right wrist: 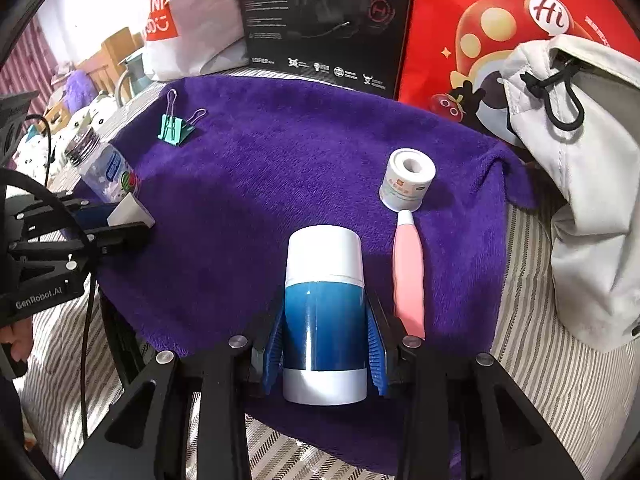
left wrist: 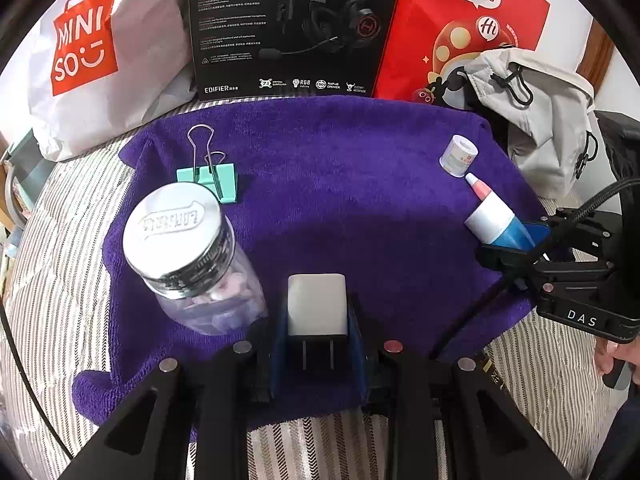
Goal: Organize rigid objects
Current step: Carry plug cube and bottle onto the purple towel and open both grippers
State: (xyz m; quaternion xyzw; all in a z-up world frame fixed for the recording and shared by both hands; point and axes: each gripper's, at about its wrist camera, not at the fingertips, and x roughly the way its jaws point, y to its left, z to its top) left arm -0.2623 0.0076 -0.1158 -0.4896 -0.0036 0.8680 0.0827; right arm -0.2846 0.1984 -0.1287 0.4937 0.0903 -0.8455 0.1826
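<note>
Seemingly midway: charger [left wrist: 317, 304] is clamped by left gripper [left wrist: 318, 344], blue bottle [right wrist: 325, 312] by right gripper [right wrist: 325, 344], w/ clip [left wrist: 208, 176], jar [left wrist: 192, 256], tape [right wrist: 407, 179] & pink tube [right wrist: 408, 276] left unsorted on towel [left wrist: 340, 168].

A deep purple towel [right wrist: 304, 168] is spread over a grey-and-white striped cloth [right wrist: 532, 344]. The held bottle [right wrist: 324, 312] is banded — white cap, glossy blue body, white base. A pink tube [right wrist: 408, 276], a mint-green binder clip [left wrist: 208, 178], a white charger [left wrist: 317, 304] and a red-logoed white bag [left wrist: 84, 44] are seen.
</note>
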